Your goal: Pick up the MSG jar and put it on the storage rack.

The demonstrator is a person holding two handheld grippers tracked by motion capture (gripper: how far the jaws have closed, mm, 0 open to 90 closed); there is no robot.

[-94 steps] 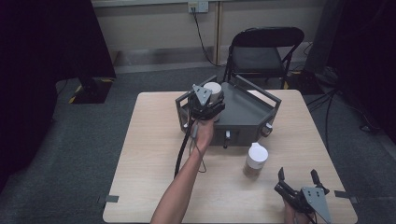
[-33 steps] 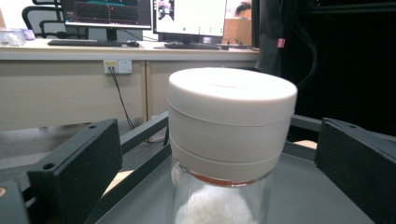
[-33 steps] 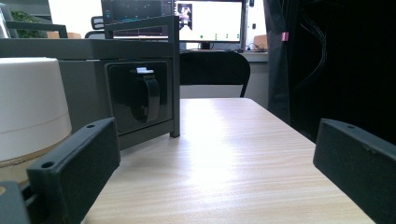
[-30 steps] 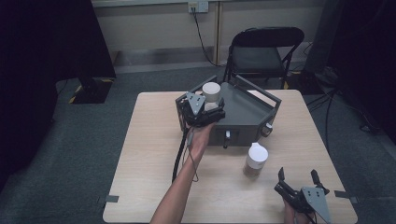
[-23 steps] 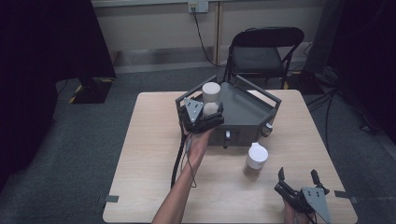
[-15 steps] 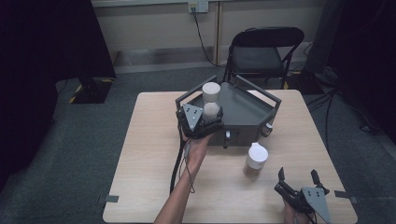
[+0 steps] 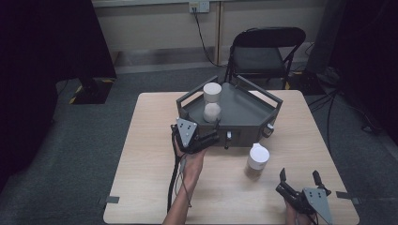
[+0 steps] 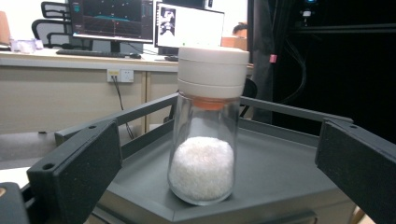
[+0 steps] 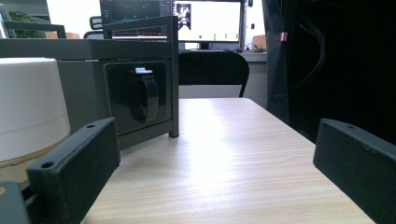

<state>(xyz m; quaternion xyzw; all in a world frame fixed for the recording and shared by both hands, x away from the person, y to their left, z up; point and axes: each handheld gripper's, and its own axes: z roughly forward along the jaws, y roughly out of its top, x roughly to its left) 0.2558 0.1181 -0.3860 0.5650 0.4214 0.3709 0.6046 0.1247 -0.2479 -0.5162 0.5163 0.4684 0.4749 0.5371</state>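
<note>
A pale wooden surface (image 7: 155, 164) is seen carrying a dark grey tray (image 7: 244, 110) raised on a box-like base. On the tray a glass jar (image 8: 205, 135) with a white lid and white granules inside is stood upright, near the front edge. A second white-lidded jar (image 7: 257, 159) is placed on the surface in front of the tray. The left gripper (image 7: 209, 140) is held just before the tray, fingers (image 8: 79, 168) spread apart, nothing clamped. The right gripper (image 7: 300, 180) is seen near the surface's front right, fingers likewise apart and empty.
</note>
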